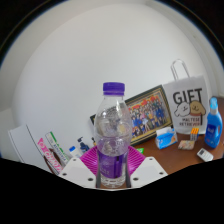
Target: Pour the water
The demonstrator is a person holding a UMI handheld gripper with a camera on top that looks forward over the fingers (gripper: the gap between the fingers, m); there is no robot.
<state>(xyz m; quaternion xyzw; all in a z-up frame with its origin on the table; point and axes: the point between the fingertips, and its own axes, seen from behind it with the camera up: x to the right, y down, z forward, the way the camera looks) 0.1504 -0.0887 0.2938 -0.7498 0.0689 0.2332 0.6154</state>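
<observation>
A clear plastic water bottle [113,135] with a purple cap and a purple label stands upright between my fingers. My gripper [112,168] has its magenta pads [90,160] pressed against both sides of the bottle's lower half, so it is shut on the bottle. The bottle's base is hidden below the fingers. Water fills most of the bottle. No cup or other vessel shows.
Beyond the bottle stand a framed group photo [148,113], a white "GIFT" paper bag [187,108] and a blue spray bottle [212,122] on a wooden surface. White boxes and packets [45,148] lie to the left. A plain white wall rises behind.
</observation>
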